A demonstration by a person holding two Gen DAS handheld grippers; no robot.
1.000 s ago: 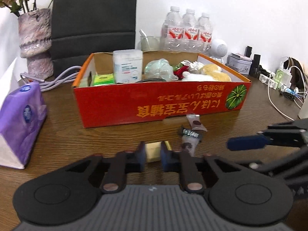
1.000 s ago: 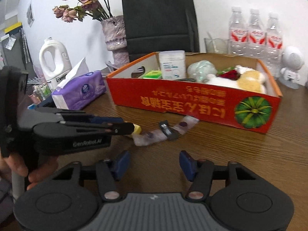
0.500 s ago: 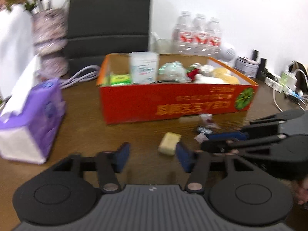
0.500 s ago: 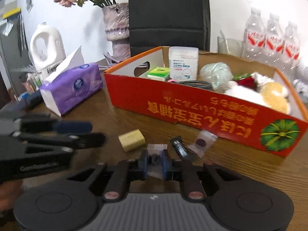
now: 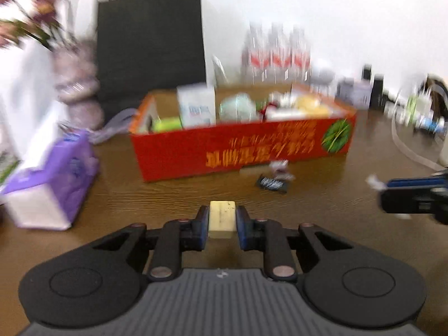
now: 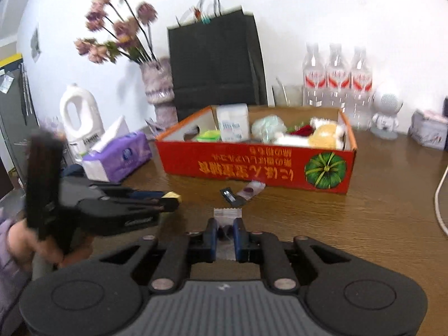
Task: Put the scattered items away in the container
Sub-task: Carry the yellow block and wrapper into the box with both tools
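Note:
A red cardboard box (image 5: pixel 238 151) holding several items stands mid-table. My left gripper (image 5: pixel 222 212) is closing its jaws on a pale yellow block (image 5: pixel 222 221), and the pads press both its sides. My right gripper (image 6: pixel 224 224) is shut on a clear crinkled sachet (image 6: pixel 227 213). In front of the box lie a small black packet (image 6: pixel 231 196) and a clear sachet with a dark centre (image 6: pixel 252 189). The right wrist view shows the left gripper (image 6: pixel 170 200) at the left with the yellow block (image 6: pixel 172 195) at its tip. The left wrist view is blurred.
A purple tissue pack (image 5: pixel 56 179) lies left of the box. Behind it stand a vase of flowers (image 6: pixel 156 89), a black paper bag (image 6: pixel 215 61) and water bottles (image 6: pixel 336 72). A white cable (image 6: pixel 439 196) runs along the right. A white jug (image 6: pixel 79 112) stands far left.
My left gripper opened off the yellow block, then shut on it again. My right gripper went from open to shut on the clear sachet and drew back from the box.

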